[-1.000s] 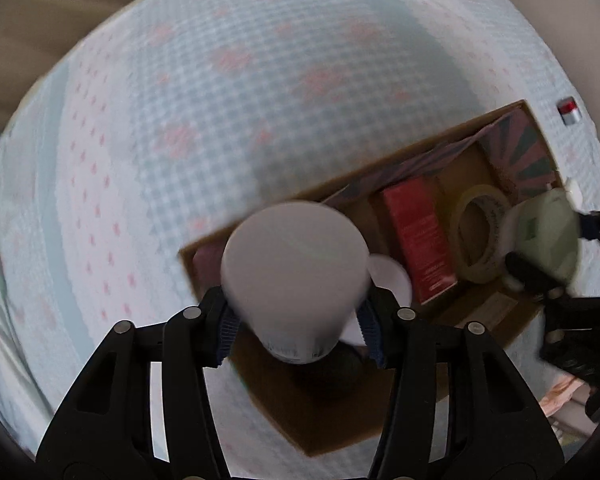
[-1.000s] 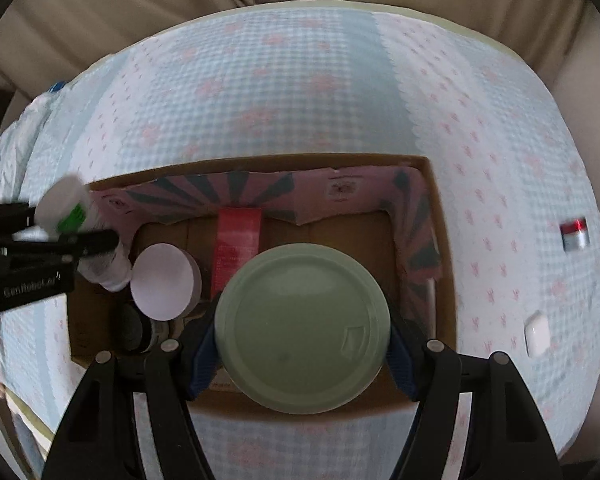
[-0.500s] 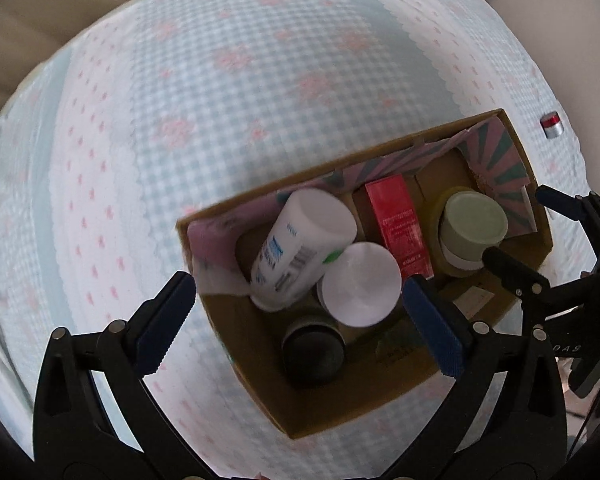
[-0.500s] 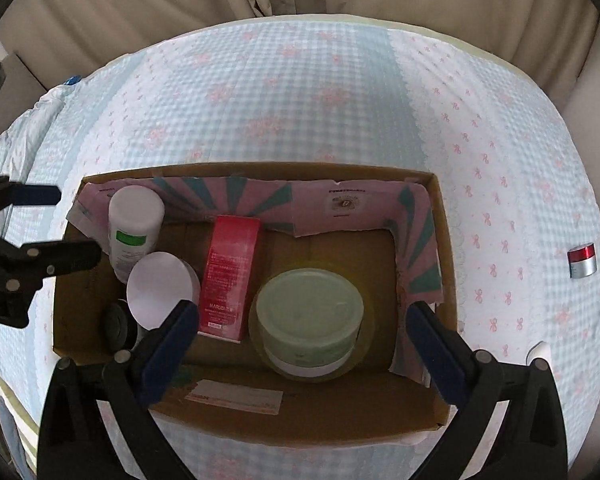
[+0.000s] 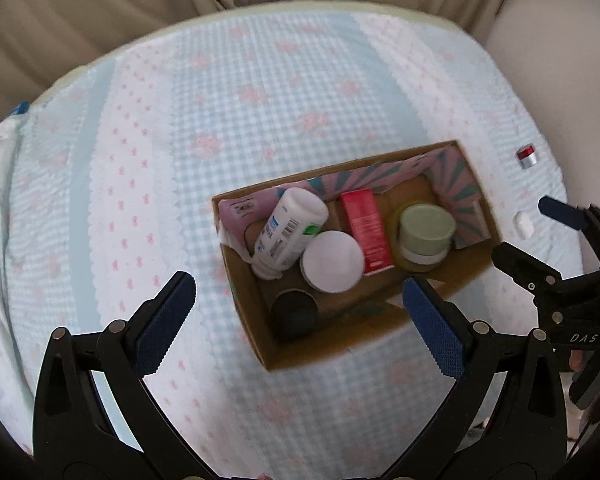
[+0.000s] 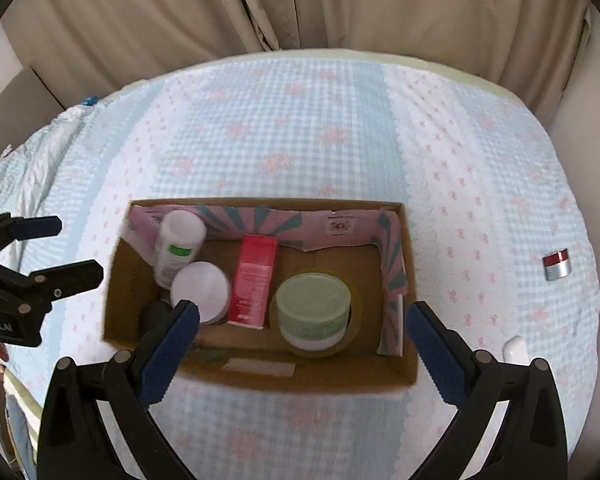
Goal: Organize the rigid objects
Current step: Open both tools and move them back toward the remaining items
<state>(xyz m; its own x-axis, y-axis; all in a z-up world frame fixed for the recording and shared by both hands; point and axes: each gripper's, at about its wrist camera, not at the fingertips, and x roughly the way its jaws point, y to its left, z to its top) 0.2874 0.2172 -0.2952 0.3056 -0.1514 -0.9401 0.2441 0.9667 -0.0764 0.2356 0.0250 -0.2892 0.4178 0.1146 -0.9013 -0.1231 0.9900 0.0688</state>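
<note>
A cardboard box [image 5: 380, 344] [image 6: 300, 376] lies on the checked bedspread. In it are a leaning white bottle [image 5: 290, 232] [image 6: 178, 246], a white-lidded jar [image 5: 333, 261] [image 6: 200, 291], a black-lidded jar [image 5: 294, 314], a red carton [image 5: 366, 230] [image 6: 254, 282] and a pale green tub [image 5: 425, 230] [image 6: 314, 308] sitting inside a tape roll. My left gripper [image 5: 298, 322] is open and empty above the box's near left. My right gripper [image 6: 302, 334] is open and empty above the box's near side; it also shows in the left wrist view [image 5: 528, 236].
A small red and silver jar [image 5: 527, 156] [image 6: 557, 265] and a small white object [image 5: 523, 223] [image 6: 515, 350] lie on the bedspread right of the box. Beige curtains [image 6: 300, 4] hang behind the bed. The left gripper shows at the left edge of the right wrist view [image 6: 48, 248].
Both grippers opened, leaving the white bottle and the green tub in the box, then rose and drew back from it.
</note>
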